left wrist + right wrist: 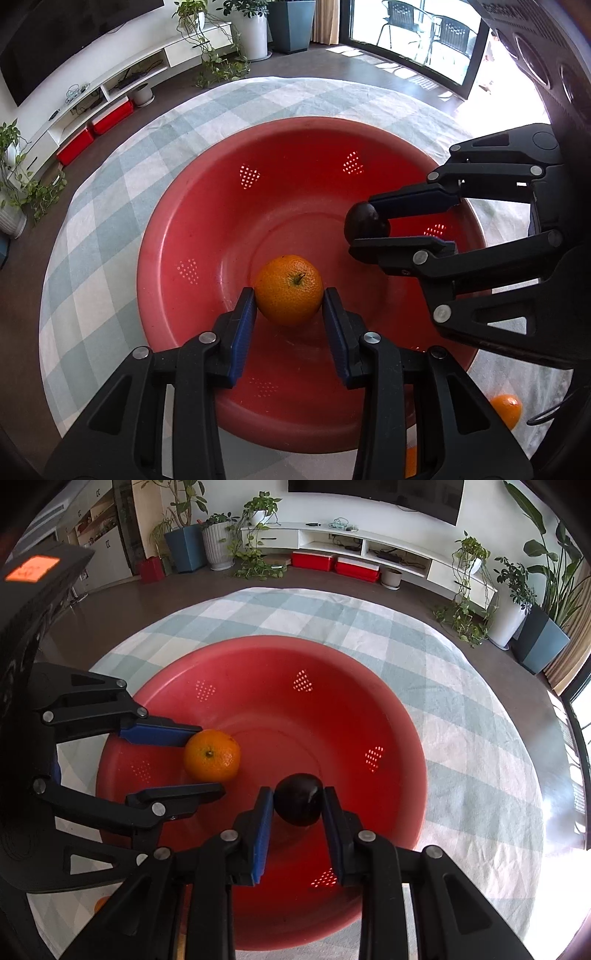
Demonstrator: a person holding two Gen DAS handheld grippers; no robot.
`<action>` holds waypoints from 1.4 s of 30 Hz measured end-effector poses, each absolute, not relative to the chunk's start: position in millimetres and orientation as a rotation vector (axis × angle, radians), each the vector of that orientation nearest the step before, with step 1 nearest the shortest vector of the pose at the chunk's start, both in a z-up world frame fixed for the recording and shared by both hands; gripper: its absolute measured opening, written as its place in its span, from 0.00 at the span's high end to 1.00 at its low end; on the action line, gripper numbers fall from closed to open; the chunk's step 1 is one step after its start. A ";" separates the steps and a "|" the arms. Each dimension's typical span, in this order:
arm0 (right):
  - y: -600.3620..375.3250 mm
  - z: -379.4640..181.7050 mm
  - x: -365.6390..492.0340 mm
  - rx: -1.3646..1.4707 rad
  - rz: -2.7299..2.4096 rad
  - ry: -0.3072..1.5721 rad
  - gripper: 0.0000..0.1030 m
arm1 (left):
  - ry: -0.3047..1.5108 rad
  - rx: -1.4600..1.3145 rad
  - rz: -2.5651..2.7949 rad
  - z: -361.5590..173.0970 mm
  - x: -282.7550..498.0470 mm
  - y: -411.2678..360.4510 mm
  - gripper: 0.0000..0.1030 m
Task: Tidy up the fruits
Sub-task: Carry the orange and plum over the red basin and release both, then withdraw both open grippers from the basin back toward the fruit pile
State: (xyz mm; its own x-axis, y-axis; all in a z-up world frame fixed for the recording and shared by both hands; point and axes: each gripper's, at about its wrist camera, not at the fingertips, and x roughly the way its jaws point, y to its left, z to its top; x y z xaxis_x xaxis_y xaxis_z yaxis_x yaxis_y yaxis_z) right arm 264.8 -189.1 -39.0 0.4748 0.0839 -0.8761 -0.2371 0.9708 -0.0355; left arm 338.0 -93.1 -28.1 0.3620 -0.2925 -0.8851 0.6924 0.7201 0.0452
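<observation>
- Left wrist view: left gripper (289, 295) closed on the orange (289, 289), pads touching both flanks, fruit held over the middle of the red colander bowl (173, 236).
- Same view: right gripper (364, 230) reaching in from the right, closed on a dark plum (365, 223) above the bowl's right side. Two more orange fruits (508, 408) partly visible on the cloth beyond the near rim.
- Right wrist view: right gripper (298, 805) clamped on the dark plum (298, 804); left gripper (205, 762) at left with the orange (212, 755) between its pads.
- Step in hand, as judged: placing both fruits into the bowl. Next move likely calls for lowering close to the bowl floor, then opening the jaws gently to limit rolling.
- Surface and room: round table under a pale green-and-white checked cloth (461, 716); dark floor, white low TV cabinet (369, 542), potted plants (218, 542), red boxes (332, 563), glazed door with chairs outside.
</observation>
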 end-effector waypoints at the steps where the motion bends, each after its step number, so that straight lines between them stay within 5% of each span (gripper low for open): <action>1: -189.9 -39.3 265.4 -0.153 0.199 1.059 0.71 | 1.012 0.457 -0.663 -28.2 337.9 -93.5 0.65; 9: -190.0 -39.9 267.3 -0.152 0.194 1.050 0.69 | 0.997 0.475 -0.651 -28.0 335.9 -93.7 0.64; 17: -190.9 -37.1 266.0 -0.145 0.185 1.044 0.66 | 0.979 0.465 -0.643 -21.6 334.4 -89.5 0.48; 23: -199.0 -15.9 250.6 -0.101 0.174 0.993 0.53 | 0.906 0.401 -0.633 6.7 317.7 -69.9 0.33; 31: -222.9 37.0 166.8 0.078 0.245 0.795 0.15 | 0.776 0.205 -0.634 48.5 249.5 -19.6 0.03; 42: -192.7 26.7 13.0 0.057 0.322 0.648 0.09 | 0.689 0.117 -0.630 36.3 115.6 17.8 0.00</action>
State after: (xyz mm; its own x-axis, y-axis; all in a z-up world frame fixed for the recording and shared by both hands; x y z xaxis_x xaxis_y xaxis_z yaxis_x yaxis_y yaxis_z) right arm 13.0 -192.7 26.7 0.7496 0.3121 -0.5837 -0.2767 0.9489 0.1520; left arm 115.6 17.8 36.3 0.5955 -0.5040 -0.6256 0.5786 0.8093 -0.1013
